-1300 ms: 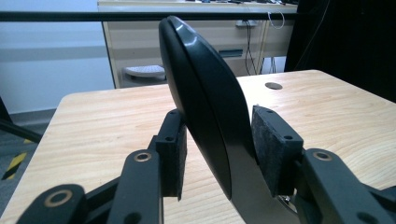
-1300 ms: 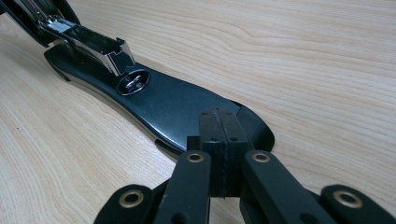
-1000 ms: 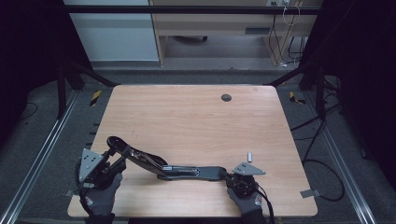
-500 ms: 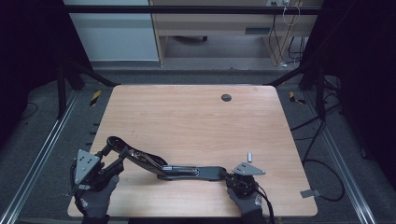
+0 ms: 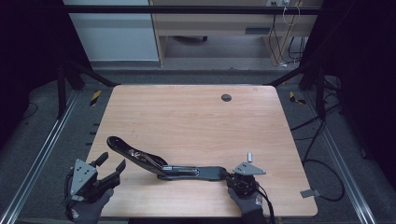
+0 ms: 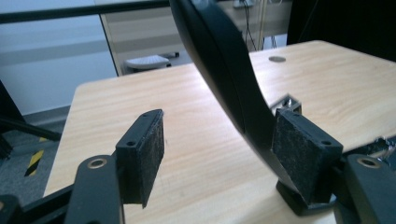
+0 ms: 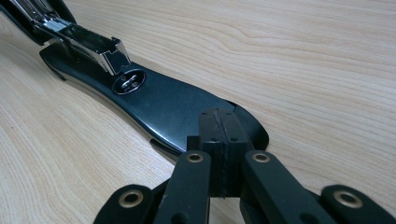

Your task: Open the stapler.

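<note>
Left fingers (image 6: pixel 140 154) apart, right fingers (image 7: pixel 219 135) together

Black stapler (image 5: pixel 163 163) with silvery metal channel, pale wood-grain table (image 5: pixel 196 116), black tools

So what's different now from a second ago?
The left gripper has just opened, let go of the stapler's raised top arm and drawn back toward the table's near left corner. The right gripper stays shut, pressing on the stapler's base, which hasn't moved.

Lab: framed test table (image 5: pixel 196 116), trailing cables (image 5: pixel 317 135).
</note>
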Action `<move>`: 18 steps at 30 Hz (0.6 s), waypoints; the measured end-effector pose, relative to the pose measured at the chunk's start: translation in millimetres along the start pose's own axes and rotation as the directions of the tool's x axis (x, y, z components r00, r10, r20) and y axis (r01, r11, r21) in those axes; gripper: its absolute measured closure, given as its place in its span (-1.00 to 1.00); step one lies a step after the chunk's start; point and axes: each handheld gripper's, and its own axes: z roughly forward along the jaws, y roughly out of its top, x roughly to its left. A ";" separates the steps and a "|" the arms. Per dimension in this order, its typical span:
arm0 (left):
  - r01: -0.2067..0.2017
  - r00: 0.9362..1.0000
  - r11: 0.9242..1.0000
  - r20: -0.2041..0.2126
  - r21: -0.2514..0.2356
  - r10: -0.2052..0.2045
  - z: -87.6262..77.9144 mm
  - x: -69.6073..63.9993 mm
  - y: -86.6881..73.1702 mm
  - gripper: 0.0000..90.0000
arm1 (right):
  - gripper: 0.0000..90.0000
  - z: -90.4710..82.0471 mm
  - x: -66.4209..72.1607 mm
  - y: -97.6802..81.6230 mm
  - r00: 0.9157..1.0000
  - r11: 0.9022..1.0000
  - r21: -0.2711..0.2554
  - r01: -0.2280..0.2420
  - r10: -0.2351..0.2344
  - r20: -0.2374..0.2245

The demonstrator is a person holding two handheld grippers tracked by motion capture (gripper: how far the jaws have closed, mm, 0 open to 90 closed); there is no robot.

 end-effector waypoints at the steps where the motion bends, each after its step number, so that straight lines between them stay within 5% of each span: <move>1: -0.002 1.000 1.000 -0.002 0.008 0.002 0.2 -0.1 -1.4 -0.26 | 1.00 -0.1 0.0 0.0 1.000 1.000 0.000 0.000 0.000 0.000; 18: 0.003 0.999 0.981 -0.039 0.196 0.005 32.3 3.1 -44.2 -0.19 | 1.00 -6.3 -3.3 3.7 1.000 1.000 -0.024 0.009 -0.009 0.005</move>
